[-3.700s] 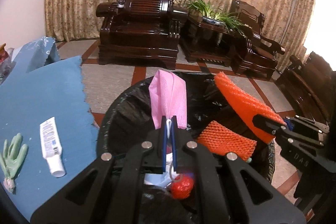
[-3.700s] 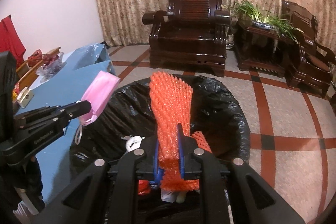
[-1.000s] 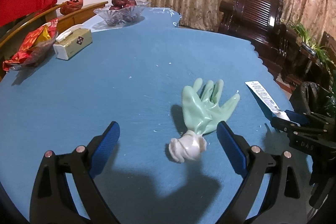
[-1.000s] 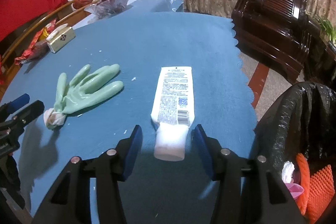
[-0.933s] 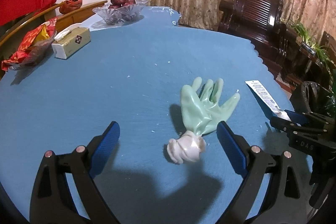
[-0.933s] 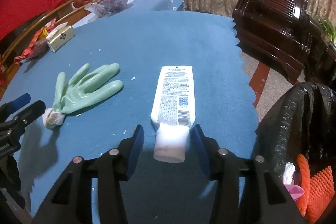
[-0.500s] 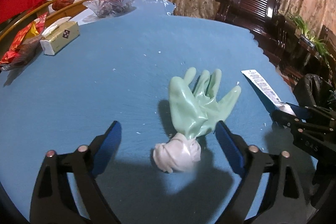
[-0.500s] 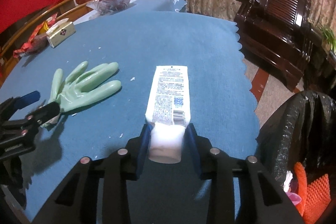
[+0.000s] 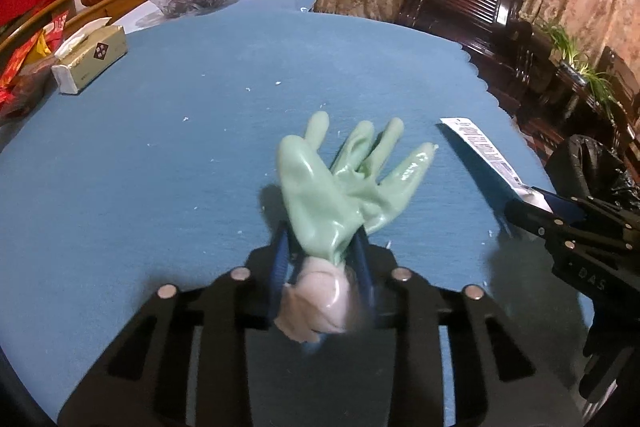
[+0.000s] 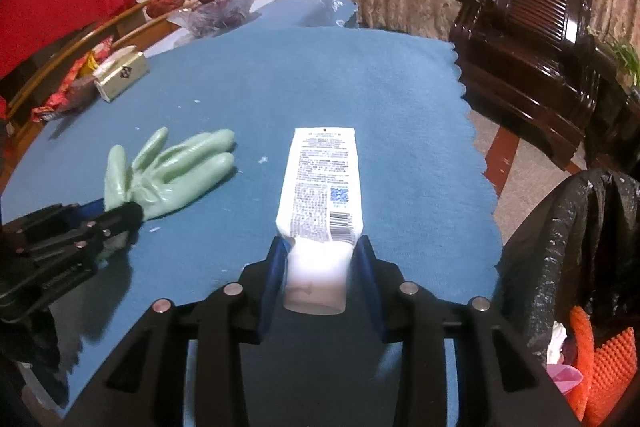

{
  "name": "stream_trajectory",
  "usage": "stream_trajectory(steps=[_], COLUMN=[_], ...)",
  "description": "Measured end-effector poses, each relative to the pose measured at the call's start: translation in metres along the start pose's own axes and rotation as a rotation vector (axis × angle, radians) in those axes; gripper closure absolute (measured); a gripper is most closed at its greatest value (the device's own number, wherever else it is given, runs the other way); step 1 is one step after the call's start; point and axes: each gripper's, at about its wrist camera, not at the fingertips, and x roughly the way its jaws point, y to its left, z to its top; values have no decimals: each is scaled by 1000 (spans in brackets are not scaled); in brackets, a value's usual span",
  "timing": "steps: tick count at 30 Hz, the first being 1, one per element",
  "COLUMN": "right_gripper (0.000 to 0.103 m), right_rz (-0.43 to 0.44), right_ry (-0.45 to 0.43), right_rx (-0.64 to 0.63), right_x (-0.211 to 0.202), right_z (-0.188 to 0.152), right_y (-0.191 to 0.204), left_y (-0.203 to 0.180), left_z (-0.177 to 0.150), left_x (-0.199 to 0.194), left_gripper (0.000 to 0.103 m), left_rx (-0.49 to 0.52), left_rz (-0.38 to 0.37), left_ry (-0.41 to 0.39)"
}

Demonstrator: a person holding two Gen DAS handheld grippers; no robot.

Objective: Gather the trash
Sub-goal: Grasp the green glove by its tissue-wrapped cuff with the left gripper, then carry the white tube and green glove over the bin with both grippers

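pale green glove (image 9: pixel 340 195) cuff, blurred, clamped in left gripper (image 9: pixel 322 267); right gripper (image 10: pixel 320 267) grasps tube (image 10: pixel 320 195), cap half-hidden.

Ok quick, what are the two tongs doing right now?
Left tongs: have just been closing, now pinching the green glove at its wrist end.
Right tongs: shut on the white tube at its cap end.

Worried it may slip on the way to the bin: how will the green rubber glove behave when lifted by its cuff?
The green rubber glove looks thin and creased, so it will probably droop limply. Its glossy surface may be slippery, though the left gripper pinches the bunched white cuff, which likely holds better.
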Motion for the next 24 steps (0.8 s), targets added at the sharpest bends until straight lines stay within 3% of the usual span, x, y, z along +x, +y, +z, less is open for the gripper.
stream_trajectory(steps=[24], right_gripper=[67], right_rz=[44], right_ry=[-118], right_rx=[33], right_x=[-83], right_z=[10], right_y=[1], left_y=[-25], left_z=[6], left_x=[-82], left_gripper=[76], left_rx=[-14], left_rz=[31], left_ry=[-125])
